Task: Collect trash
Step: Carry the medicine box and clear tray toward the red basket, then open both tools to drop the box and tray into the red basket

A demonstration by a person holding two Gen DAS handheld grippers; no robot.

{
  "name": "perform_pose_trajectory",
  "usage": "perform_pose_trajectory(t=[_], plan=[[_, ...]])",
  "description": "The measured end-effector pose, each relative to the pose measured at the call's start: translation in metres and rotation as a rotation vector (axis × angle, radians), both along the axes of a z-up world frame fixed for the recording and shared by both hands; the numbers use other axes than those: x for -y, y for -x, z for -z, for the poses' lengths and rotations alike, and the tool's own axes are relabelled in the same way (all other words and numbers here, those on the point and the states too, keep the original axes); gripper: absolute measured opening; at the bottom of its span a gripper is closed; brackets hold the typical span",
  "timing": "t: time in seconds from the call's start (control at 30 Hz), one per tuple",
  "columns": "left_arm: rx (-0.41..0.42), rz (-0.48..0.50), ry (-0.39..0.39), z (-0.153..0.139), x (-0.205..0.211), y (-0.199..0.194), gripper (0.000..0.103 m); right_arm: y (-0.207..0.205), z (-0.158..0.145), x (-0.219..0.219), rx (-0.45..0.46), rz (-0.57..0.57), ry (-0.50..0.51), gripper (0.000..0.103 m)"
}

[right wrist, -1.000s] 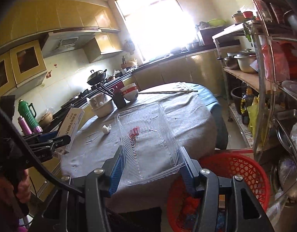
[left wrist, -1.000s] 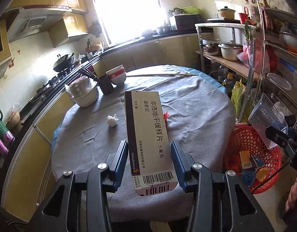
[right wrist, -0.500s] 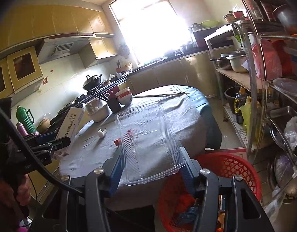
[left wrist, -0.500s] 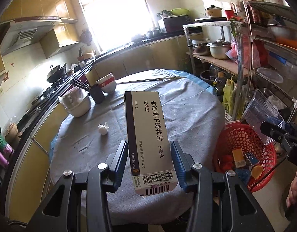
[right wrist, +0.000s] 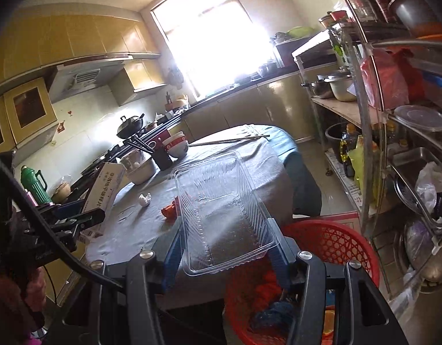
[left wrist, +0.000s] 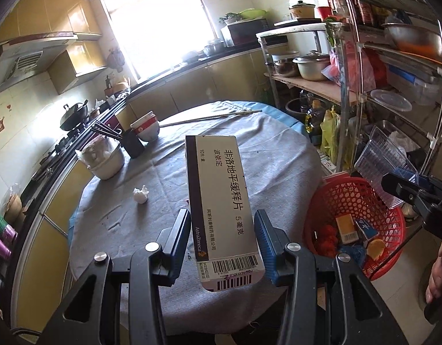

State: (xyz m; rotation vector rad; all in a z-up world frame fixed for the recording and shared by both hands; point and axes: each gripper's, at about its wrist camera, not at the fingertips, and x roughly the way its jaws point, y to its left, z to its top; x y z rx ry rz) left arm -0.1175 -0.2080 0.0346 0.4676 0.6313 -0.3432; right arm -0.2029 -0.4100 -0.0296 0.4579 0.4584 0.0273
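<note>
Holding a white medicine box (left wrist: 222, 201) clenched between its blue pads, our left tool (left wrist: 223, 243) fills the lower centre of its frame, above the grey-clothed desk (left wrist: 278, 166). Our right tool (right wrist: 225, 254) grips a clear plastic tray (right wrist: 221, 210) at lower centre, its near end over the red basket (right wrist: 336, 241). On the desk lie a crumpled white scrap (left wrist: 140, 195) and a red scrap (right wrist: 169, 210).
</note>
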Motion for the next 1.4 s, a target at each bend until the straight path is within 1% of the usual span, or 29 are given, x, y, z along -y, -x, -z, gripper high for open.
perform_pose_trajectory(t=[0.3, 0.67, 0.93, 1.03, 1.17, 1.3, 1.4], plan=[[-0.014, 0.041, -0.027, 0.008, 0.016, 0.005, 0.047, 0.007, 0.008, 0.013, -0.018, 0.029, -0.034, 0.057], [-0.032, 0.12, -0.056, 0.021, 0.04, 0.015, 0.047, 0.017, 0.015, 0.026, -0.035, 0.063, -0.053, 0.057], [-0.073, 0.182, -0.069, 0.035, 0.06, 0.019, 0.047, 0.023, 0.025, 0.037, -0.062, 0.098, -0.062, 0.058], [-0.095, 0.199, -0.072, 0.041, 0.066, 0.02, 0.047, 0.025, 0.029, 0.042, -0.075, 0.113, -0.067, 0.058], [-0.146, 0.244, -0.065, 0.052, 0.074, 0.022, 0.047, 0.027, 0.038, 0.052, -0.097, 0.136, -0.076, 0.058], [-0.228, 0.306, -0.051, 0.067, 0.087, 0.02, 0.047, 0.03, 0.051, 0.062, -0.126, 0.166, -0.091, 0.058], [-0.277, 0.341, -0.048, 0.077, 0.098, 0.02, 0.047, 0.031, 0.062, 0.071, -0.154, 0.182, -0.123, 0.058]])
